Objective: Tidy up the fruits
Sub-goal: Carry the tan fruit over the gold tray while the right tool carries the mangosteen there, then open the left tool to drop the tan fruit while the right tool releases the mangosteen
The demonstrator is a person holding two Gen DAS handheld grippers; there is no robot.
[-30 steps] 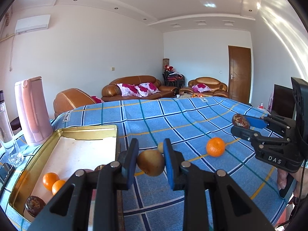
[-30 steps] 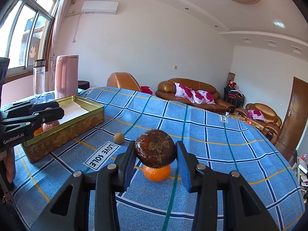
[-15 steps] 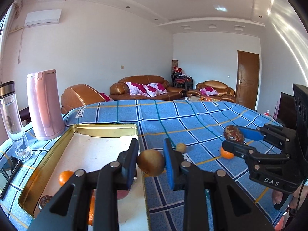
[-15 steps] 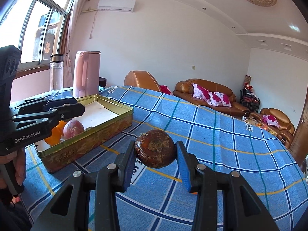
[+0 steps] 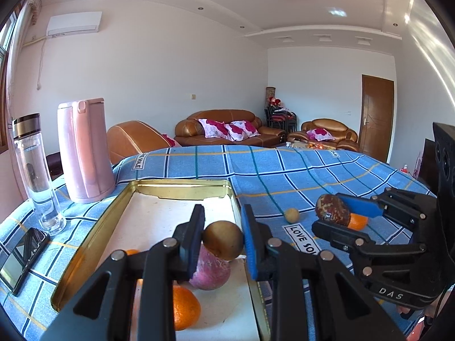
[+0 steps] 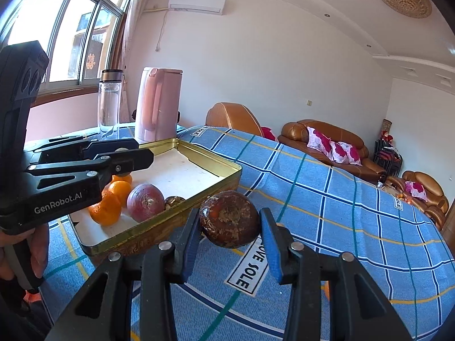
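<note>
My left gripper (image 5: 223,238) is shut on a small brown round fruit (image 5: 223,240) and holds it above the gold tin tray (image 5: 182,185). The tray holds oranges (image 5: 184,307) and a purple-red fruit (image 5: 210,272). My right gripper (image 6: 229,224) is shut on a dark mottled brown fruit (image 6: 229,218), just right of the tray's edge (image 6: 199,199). It also shows in the left wrist view (image 5: 331,210). A small tan fruit (image 5: 292,215) and an orange (image 5: 359,221) lie on the blue checked cloth (image 5: 284,179).
A pink kettle (image 5: 84,150), a clear bottle (image 5: 34,170) and a phone (image 5: 22,255) stand left of the tray. In the right wrist view the tray holds oranges (image 6: 106,207), a purple fruit (image 6: 145,202) and a dark fruit (image 6: 174,201).
Both grippers have moved left toward the tray with their fruits. The left one is now over the tray; the right one has reached the tray's edge.
</note>
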